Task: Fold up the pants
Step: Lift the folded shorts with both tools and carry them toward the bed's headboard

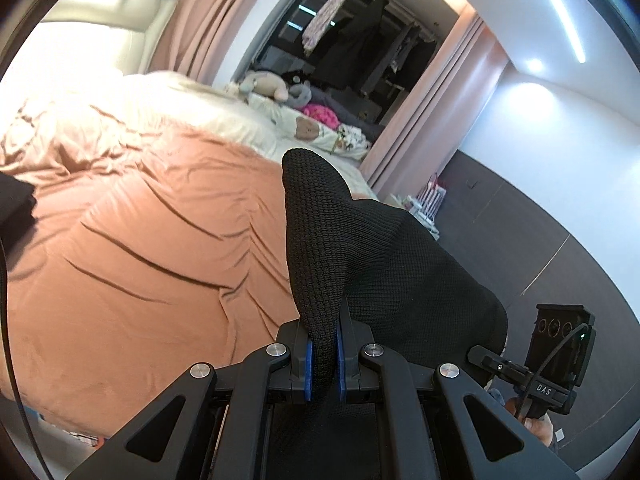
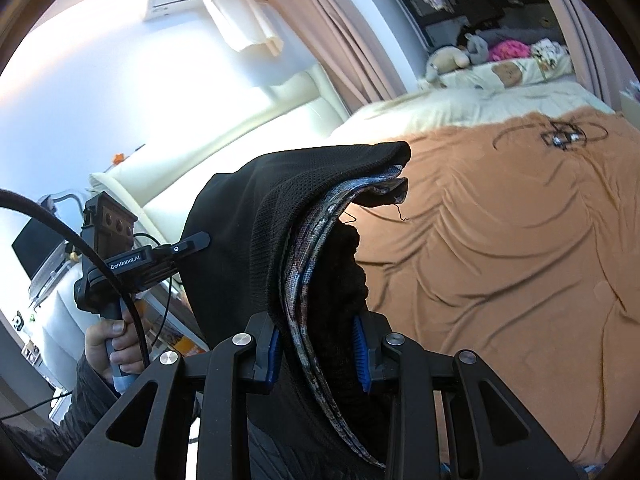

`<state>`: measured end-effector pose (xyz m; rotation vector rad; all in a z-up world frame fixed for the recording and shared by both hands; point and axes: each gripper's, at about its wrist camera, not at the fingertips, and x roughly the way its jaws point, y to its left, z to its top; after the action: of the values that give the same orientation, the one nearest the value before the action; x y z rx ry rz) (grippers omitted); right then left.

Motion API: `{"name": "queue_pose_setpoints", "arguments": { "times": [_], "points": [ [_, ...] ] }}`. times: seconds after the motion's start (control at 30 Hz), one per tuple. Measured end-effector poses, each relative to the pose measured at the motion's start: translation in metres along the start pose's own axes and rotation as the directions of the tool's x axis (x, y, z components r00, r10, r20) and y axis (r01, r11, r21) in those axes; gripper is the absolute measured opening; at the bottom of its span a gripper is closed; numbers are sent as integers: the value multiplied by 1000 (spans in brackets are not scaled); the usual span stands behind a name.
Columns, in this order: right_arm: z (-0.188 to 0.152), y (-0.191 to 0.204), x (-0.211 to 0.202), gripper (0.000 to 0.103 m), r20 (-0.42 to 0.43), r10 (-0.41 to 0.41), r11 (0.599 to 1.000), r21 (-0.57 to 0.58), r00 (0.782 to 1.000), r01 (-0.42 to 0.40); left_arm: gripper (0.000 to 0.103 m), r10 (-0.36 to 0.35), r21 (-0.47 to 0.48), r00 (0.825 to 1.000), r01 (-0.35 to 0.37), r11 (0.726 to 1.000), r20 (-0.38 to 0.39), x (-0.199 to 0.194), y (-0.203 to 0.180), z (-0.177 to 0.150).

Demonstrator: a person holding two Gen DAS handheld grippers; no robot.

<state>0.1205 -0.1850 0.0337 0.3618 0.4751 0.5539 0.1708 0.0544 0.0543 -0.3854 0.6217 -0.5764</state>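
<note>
Pants [image 1: 360,256] above orange bedspread [image 1: 140,240]

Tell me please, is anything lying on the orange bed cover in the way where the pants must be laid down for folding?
Mostly no. Both grippers, left and right, grip the black pants. The orange cover is bare in the middle; only a small cabled device lies near its far edge, and a dark folded item at one side.
</note>
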Motion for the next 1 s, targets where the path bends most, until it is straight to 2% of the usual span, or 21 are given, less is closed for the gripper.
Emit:
{"name": "queue_pose_setpoints", "arguments": {
  "times": [0.27,0.63,1.0],
  "points": [
    [6,31,-17,26,41,66,996,-59,997,-64,9,31,46,995,-36,998,96,-74,-24,15],
    [8,42,-18,26,46,143,982,-134,989,-136,9,70,65,982,-82,994,178,-150,-37,18],
    [10,44,11,26,6,188,967,-177,982,-185,8,110,42,966,-123,991,234,-193,-10,19]
  ]
}}
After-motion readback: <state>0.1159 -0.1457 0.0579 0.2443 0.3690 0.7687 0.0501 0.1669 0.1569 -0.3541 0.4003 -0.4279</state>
